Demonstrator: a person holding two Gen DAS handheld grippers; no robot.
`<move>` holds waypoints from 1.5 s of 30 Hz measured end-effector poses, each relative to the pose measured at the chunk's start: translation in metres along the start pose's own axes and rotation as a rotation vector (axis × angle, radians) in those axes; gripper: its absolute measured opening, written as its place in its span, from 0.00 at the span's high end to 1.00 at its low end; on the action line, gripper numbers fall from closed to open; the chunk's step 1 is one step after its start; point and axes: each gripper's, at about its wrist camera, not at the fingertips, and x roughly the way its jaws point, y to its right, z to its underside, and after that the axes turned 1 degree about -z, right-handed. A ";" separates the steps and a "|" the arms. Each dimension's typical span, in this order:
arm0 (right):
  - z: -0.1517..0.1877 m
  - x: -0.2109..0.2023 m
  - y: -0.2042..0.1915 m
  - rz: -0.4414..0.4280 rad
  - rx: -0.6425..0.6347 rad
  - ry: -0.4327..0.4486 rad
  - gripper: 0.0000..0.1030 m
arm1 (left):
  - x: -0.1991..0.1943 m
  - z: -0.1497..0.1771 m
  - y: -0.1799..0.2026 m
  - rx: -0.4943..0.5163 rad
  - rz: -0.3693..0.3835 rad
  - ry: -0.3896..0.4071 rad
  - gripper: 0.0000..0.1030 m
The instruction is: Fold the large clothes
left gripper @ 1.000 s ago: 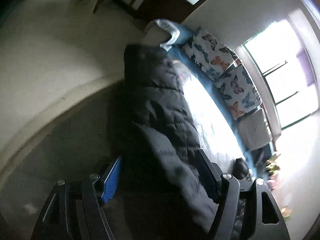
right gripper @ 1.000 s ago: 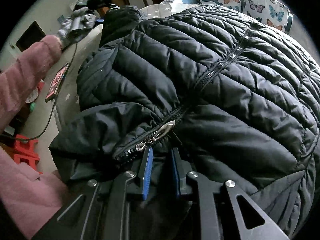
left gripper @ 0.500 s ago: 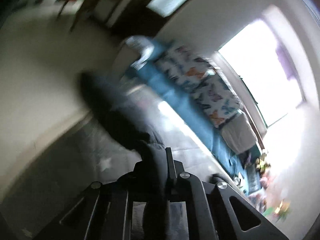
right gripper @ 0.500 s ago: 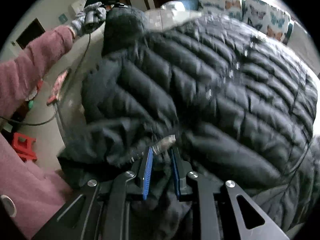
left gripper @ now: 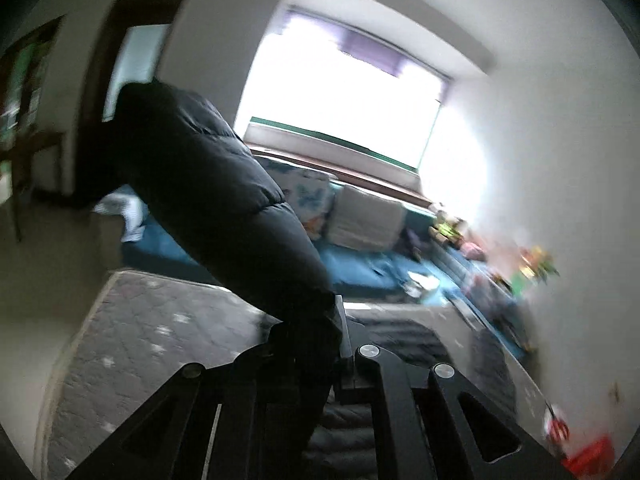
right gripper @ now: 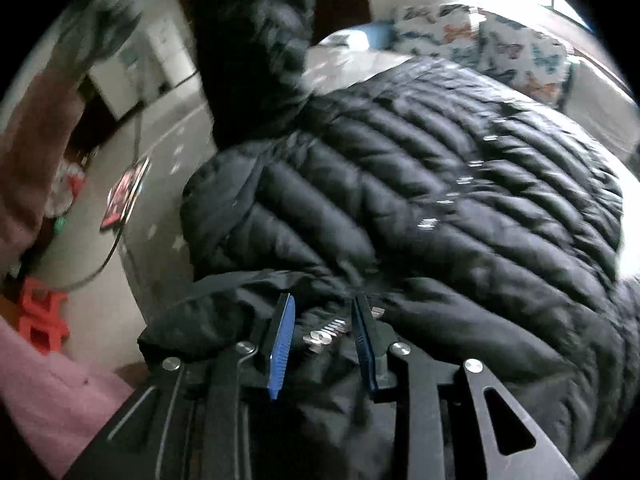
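I see the black puffy jacket (right gripper: 420, 208) lying spread on the bed (left gripper: 132, 344), and it fills most of the right wrist view. Its sleeve (left gripper: 224, 208) now sticks up toward 11 o'clock in the left wrist view. A second ago that sleeve lay flat along the edge of the bed.

My left hand-held gripper (left gripper: 316, 344) is clenched on the cuff end of the sleeve. A second ago its jaws were wide apart around the sleeve, with the blue pad showing. Now the fingers are squeezed close together with black cloth between them.

My right hand-held gripper (right gripper: 324, 336) has its blue pads (right gripper: 282, 344) a bit farther apart than before. The jacket's hem and silver zipper (right gripper: 326, 334) sit between them. I cannot tell if the pads are pressing on the cloth.

Past the bed, the left view now faces the bright window (left gripper: 344, 92) at 12 o'clock, with the blue couch (left gripper: 360, 268) and butterfly pillows (right gripper: 500, 48) under it. A red stool (right gripper: 40, 316) stands on the floor at 9 o'clock.
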 end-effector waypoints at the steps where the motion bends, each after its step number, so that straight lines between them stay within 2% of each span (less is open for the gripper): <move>1: 0.002 -0.006 0.006 0.011 0.026 0.013 0.68 | -0.003 0.010 0.019 0.027 0.019 -0.013 0.90; 6: 0.025 -0.032 0.043 0.069 0.174 0.078 0.68 | 0.001 0.083 0.106 0.194 0.121 -0.120 0.90; 10: 0.046 -0.047 0.065 0.112 0.266 0.105 0.68 | 0.022 0.155 0.157 0.240 0.205 -0.264 0.90; 11: 0.049 -0.048 0.068 0.118 0.287 0.107 0.68 | 0.034 0.178 0.166 0.243 0.223 -0.326 0.89; 12: 0.056 -0.051 0.075 0.123 0.321 0.109 0.68 | 0.044 0.197 0.176 0.255 0.232 -0.385 0.88; 15: 0.071 -0.057 0.087 0.121 0.370 0.118 0.68 | 0.066 0.251 0.192 0.272 0.238 -0.495 0.83; 17: 0.079 -0.062 0.092 0.132 0.393 0.117 0.68 | 0.079 0.282 0.202 0.298 0.204 -0.550 0.83; 19: 0.084 -0.065 0.094 0.138 0.405 0.120 0.68 | 0.086 0.298 0.203 0.327 0.185 -0.559 0.83; 21: 0.086 -0.070 0.094 0.153 0.406 0.115 0.68 | 0.082 0.304 0.210 0.341 0.180 -0.557 0.82; 22: 0.087 -0.076 0.093 0.170 0.404 0.116 0.68 | 0.087 0.304 0.201 0.338 0.185 -0.553 0.82; 26: 0.080 -0.104 0.090 0.191 0.386 0.178 0.68 | 0.077 0.278 0.196 0.296 0.204 -0.530 0.80; 27: 0.075 -0.112 0.088 0.173 0.385 0.208 0.67 | 0.073 0.272 0.198 0.295 0.200 -0.534 0.79; 29: 0.070 -0.118 0.089 0.115 0.403 0.253 0.58 | 0.057 0.259 0.207 0.332 0.181 -0.543 0.79; 30: 0.067 -0.116 0.090 0.077 0.418 0.260 0.49 | 0.052 0.257 0.210 0.362 0.173 -0.534 0.78; 31: 0.065 -0.111 0.091 0.048 0.426 0.252 0.46 | 0.043 0.256 0.213 0.390 0.166 -0.525 0.77; 35: 0.059 -0.075 0.100 -0.032 0.493 0.170 0.46 | 0.045 0.268 0.213 0.442 0.144 -0.540 0.75; 38: 0.060 -0.048 0.107 -0.145 0.567 0.127 0.46 | 0.048 0.271 0.207 0.429 0.147 -0.552 0.74; 39: 0.059 -0.042 0.107 -0.148 0.578 0.122 0.47 | 0.048 0.272 0.205 0.426 0.147 -0.555 0.73; 42: 0.052 -0.043 0.094 -0.119 0.519 0.136 0.69 | 0.043 0.270 0.199 0.422 0.156 -0.568 0.70; 45: 0.040 -0.049 0.083 -0.044 0.440 0.151 0.83 | 0.029 0.259 0.188 0.405 0.187 -0.570 0.65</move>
